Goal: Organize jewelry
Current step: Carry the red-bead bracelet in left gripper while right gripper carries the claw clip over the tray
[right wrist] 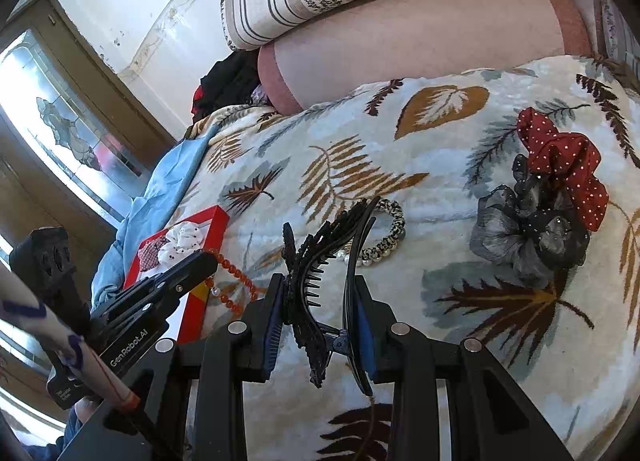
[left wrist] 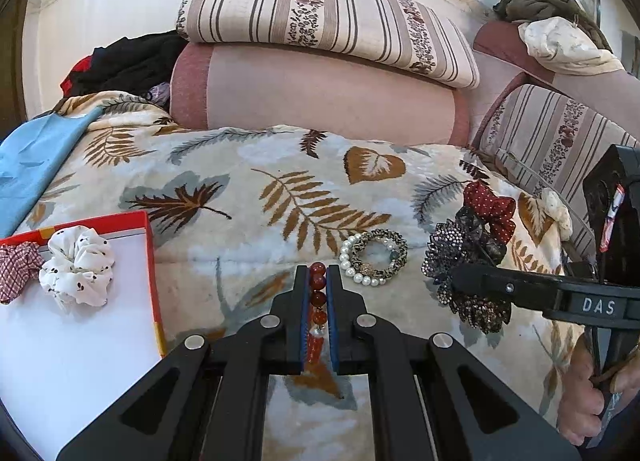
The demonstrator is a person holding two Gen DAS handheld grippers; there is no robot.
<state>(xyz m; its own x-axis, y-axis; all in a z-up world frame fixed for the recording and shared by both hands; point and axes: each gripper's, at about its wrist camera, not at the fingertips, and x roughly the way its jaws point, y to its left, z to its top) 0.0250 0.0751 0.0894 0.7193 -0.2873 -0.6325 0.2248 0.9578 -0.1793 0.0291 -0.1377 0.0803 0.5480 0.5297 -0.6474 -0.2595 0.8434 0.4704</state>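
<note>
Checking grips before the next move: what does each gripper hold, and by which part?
Left gripper pinches the red bead bracelet along its strand. Right gripper clamps the black hair claw clip across its handles.

Red box (left wrist: 150,257) runs off frame's left and bottom edge. Checked scrunchie (left wrist: 18,271) cut at left edge. Hair claw (left wrist: 464,277) partly hidden behind the right gripper (left wrist: 460,281).

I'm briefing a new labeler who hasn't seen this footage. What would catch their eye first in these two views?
Probably the left gripper, shut on a red bead bracelet in the middle foreground, over the leaf-patterned blanket. Next, the right gripper clamping a black toothed hair clip, its rhinestone flower face showing at right in the left wrist view. The red-rimmed box at left, holding a white spotted scrunchie, also stands out.
</note>
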